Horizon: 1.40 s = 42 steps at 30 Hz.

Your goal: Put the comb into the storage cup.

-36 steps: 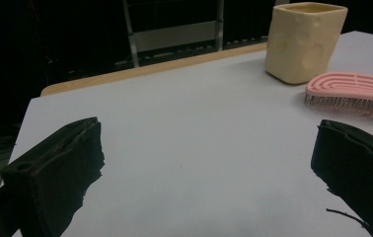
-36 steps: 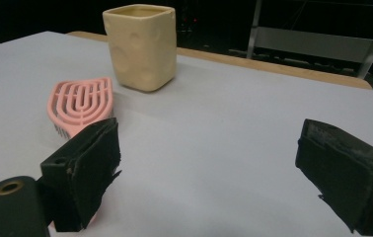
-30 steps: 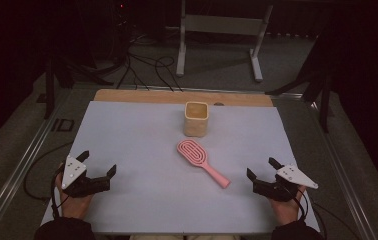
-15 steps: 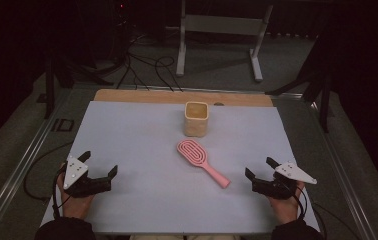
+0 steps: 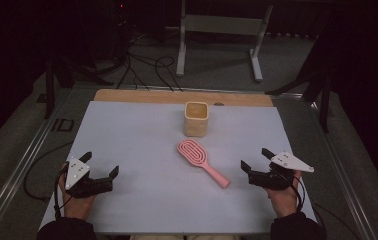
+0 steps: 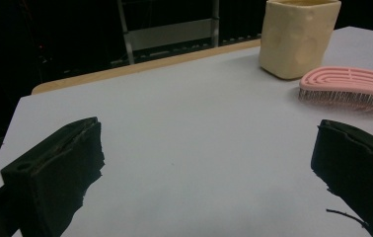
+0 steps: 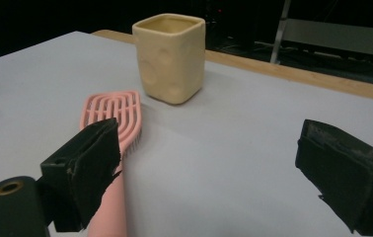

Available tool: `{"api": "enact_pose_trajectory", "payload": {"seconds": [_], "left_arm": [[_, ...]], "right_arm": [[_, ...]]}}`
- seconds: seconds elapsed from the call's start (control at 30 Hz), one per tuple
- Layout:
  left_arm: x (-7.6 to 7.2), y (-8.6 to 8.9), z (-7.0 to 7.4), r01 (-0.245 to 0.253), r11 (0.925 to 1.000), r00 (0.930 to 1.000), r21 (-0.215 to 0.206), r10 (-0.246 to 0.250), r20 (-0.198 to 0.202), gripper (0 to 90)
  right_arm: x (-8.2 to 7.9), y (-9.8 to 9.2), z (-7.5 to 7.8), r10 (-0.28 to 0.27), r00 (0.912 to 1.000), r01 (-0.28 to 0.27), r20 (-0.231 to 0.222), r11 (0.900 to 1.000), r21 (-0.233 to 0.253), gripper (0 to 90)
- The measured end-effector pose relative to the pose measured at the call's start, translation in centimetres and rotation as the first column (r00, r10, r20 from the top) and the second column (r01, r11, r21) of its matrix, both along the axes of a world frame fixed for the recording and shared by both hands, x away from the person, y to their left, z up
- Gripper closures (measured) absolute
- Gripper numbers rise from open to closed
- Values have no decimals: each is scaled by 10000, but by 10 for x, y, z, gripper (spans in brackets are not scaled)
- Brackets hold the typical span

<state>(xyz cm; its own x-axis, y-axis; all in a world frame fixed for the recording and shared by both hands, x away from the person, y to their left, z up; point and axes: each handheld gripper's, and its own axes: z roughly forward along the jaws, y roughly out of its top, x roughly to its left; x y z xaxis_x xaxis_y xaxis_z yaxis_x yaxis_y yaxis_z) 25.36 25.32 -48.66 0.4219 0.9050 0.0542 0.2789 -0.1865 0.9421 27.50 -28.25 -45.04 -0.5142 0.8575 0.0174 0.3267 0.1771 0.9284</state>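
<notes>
A pink hairbrush [image 5: 199, 155] lies flat at the middle of the pale grey table mat [image 5: 137, 140], its handle pointing to the near right. Behind it stands a square cream cup [image 5: 196, 119], upright. My left gripper [image 5: 100, 164] rests low at the near left, open and holding nothing. At the near right, just beyond the handle's end, my right gripper [image 5: 255, 158] is open too. The right gripper view has the brush [image 7: 115, 113] running under the left jaw, with the cup [image 7: 170, 57] behind. The left gripper view shows the cup [image 6: 298, 37] and brush head [image 6: 347, 86] at the far right.
A wooden strip [image 5: 177, 96] edges the table's far side. Beyond it, a metal stand [image 5: 217, 30] and loose cables [image 5: 142, 65] sit on the dark floor. Metal rails run along both sides of the table.
My right gripper has crept slightly left and forward toward the brush handle. The left gripper, brush and cup have stayed in place.
</notes>
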Motion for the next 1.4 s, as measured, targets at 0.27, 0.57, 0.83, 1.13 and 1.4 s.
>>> {"api": "enact_pose_trajectory", "payload": {"seconds": [0.27,0.57,0.83,1.13,1.4], "left_arm": [[0,-2,-1,-30,10000,10000,42,30,-9,0],[1,-3,-2,-63,9999,10000,127,64,-45,0],[2,-4,-3,-109,9998,9999,175,110,-61,0],[2,-4,-3,-126,9997,9999,228,128,-103,0],[3,-5,-3,-125,9997,9999,211,127,-110,0]], "right_arm": [[7,6,9,217,9997,-214,115,9994,-262,102],[16,20,17,585,9975,-611,-389,9956,-714,126],[23,32,22,658,9937,-748,-912,9922,-993,118],[33,49,26,803,9849,-1063,-1535,9798,-1695,93],[43,64,21,940,9694,-1469,-2269,9622,-2294,90]]}}
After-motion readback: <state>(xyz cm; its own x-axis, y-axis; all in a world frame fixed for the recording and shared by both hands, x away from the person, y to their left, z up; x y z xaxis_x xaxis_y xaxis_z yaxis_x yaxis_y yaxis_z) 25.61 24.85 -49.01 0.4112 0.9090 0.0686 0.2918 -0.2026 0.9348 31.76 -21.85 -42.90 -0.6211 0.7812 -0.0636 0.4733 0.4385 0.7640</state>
